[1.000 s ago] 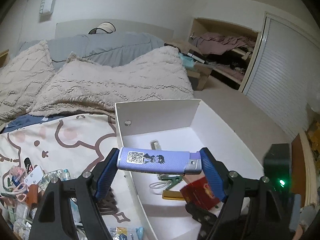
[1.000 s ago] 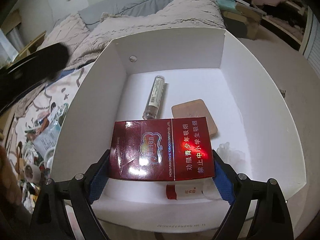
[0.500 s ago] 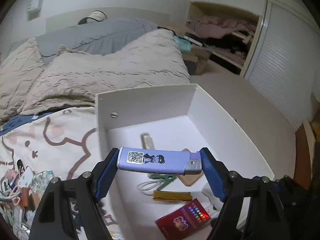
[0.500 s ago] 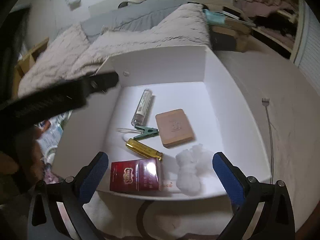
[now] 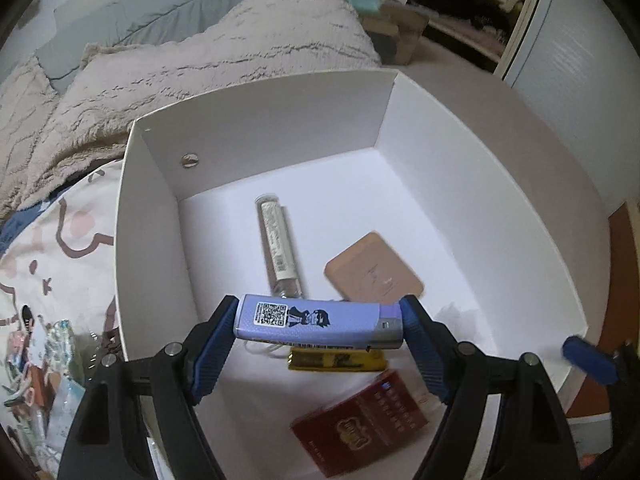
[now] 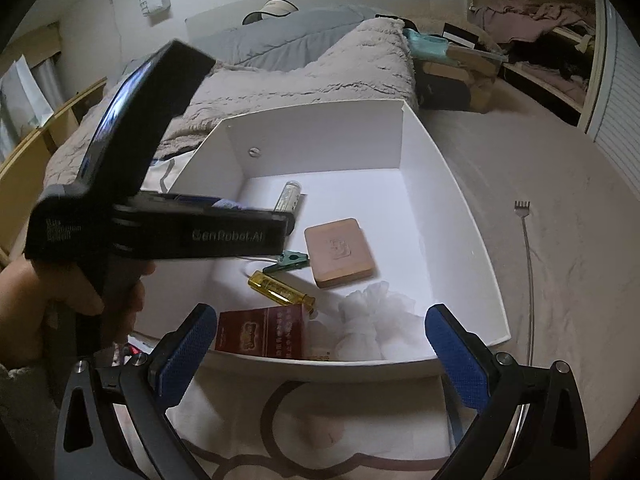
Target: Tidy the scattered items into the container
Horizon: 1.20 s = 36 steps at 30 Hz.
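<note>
The left gripper had its fingers clamped end-to-end on a purple lighter, held level above the white box, roughly over the box's near-left part. So the step in hand was the drop-off: item carried in, not yet let go.

The right gripper hung w/ fingers spread wide & nothing between them, just outside the box's near wall, over the bed.

Inside the box: a clear tube toward the back, a tan soap bar right of it, a gold lighter & a green clip mid-floor, a red cigarette pack at the near wall, white fluffy stuff in the near-right corner.

More scattered bits lay on the bed to the left of the box, so I'd judge the task was far from done.

Next move, as I read it: open the left fingers & let the lighter fall. It hung right above the gold lighter, so it might land on that; no harm. Then send either gripper to the left-side pile.
</note>
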### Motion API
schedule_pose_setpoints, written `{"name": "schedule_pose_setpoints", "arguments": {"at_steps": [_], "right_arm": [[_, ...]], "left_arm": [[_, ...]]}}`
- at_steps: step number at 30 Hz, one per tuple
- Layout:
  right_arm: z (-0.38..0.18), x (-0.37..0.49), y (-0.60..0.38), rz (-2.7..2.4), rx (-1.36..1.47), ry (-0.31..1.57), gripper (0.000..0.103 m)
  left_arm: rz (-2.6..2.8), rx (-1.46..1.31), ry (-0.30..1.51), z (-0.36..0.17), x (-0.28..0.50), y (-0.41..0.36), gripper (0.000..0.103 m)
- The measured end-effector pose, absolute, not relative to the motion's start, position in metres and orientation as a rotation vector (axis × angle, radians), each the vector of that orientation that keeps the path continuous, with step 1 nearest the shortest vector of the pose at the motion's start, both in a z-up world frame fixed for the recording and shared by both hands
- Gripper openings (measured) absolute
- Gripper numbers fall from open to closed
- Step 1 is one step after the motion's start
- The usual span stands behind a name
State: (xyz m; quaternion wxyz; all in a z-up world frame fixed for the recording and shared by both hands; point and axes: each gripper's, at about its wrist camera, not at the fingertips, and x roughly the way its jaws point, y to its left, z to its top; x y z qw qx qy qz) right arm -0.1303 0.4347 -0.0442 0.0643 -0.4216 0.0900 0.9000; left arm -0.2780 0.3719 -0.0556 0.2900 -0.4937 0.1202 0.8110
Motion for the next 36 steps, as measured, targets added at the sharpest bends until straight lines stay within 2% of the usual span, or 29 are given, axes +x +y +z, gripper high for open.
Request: {"name": "schedule_pose_setpoints", "arguments": {"at_steps": [7,10,24,26,36], "right_arm": [[-0.048,-0.131,0.434,2.716,-1.29,0.258,0.103],[-0.048,-0.131,0.432,2.714,-1.292,0.247,0.103],[-0.041,-0.125,0.435,2.71,-1.227,0.245,0.103],[-0.039,-0.125,0.438,2.698,-1.207,0.25,0.103],[-0.032,-0.119,0.447,2.682,-1.094,0.258,0.103]], "left_arm": [[2.204,-1.303,0.382,-0.059,-0.271,0.372,0.081],[2.221,-1.297,0.363,-0.057,-0.272,0.371,0.092],[2.258,-1.151,0.317,-0.031,-0.249,0.362,0.095],[2.271,-1.11,0.308,-0.025,-0.244,0.357,0.103],[2.355,-0.963,0.264,0.003,-0.228,0.327,0.103]]}}
